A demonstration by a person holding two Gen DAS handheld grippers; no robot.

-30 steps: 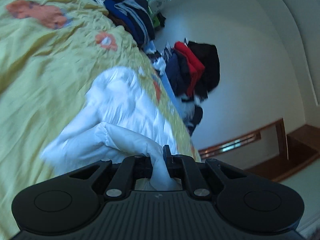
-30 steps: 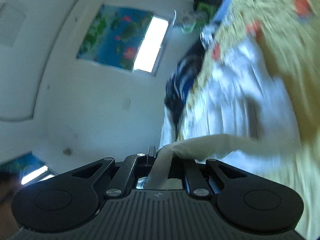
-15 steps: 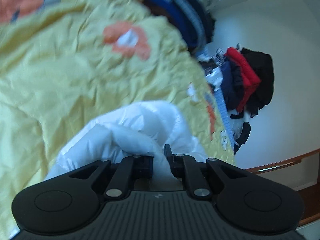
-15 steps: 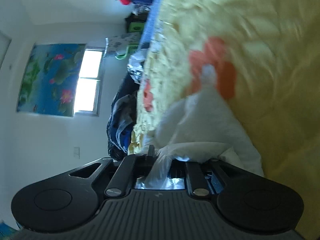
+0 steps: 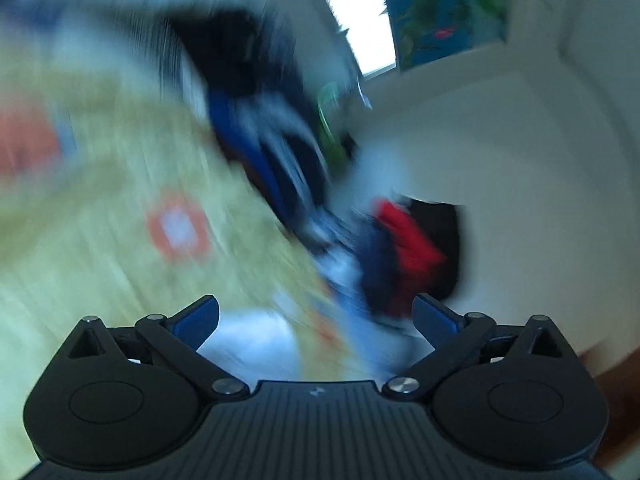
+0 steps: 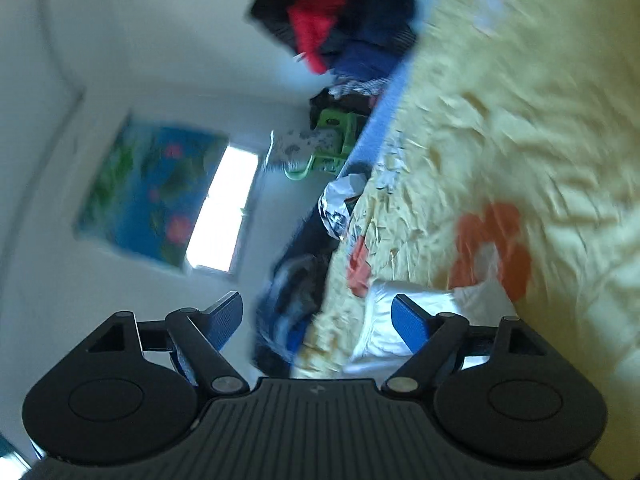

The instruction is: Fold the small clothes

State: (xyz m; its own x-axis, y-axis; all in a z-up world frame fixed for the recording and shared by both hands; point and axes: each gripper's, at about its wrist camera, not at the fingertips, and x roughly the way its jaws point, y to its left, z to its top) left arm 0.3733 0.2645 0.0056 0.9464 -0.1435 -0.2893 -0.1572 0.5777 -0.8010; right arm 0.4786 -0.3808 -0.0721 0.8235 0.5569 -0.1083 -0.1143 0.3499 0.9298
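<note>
the white garment [image 6: 404, 320] is lying bunched on the yellow bedspread [image 6: 520, 128], close to the bed's edge and just beside an orange flower print [image 6: 492, 248]. the right gripper [image 6: 318, 312] is hovering over it with fingers [image 6: 410, 324] spreading and gripping nothing. the left gripper [image 5: 316, 316] is opening wide and empty too, white cloth blurred below, with piled dark and red clothes [image 5: 404, 248] beyond.

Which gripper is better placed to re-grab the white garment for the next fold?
Right, probably: the white garment lies clearly beside the right gripper, jaws opening. The left gripper view is badly blurred.
</note>
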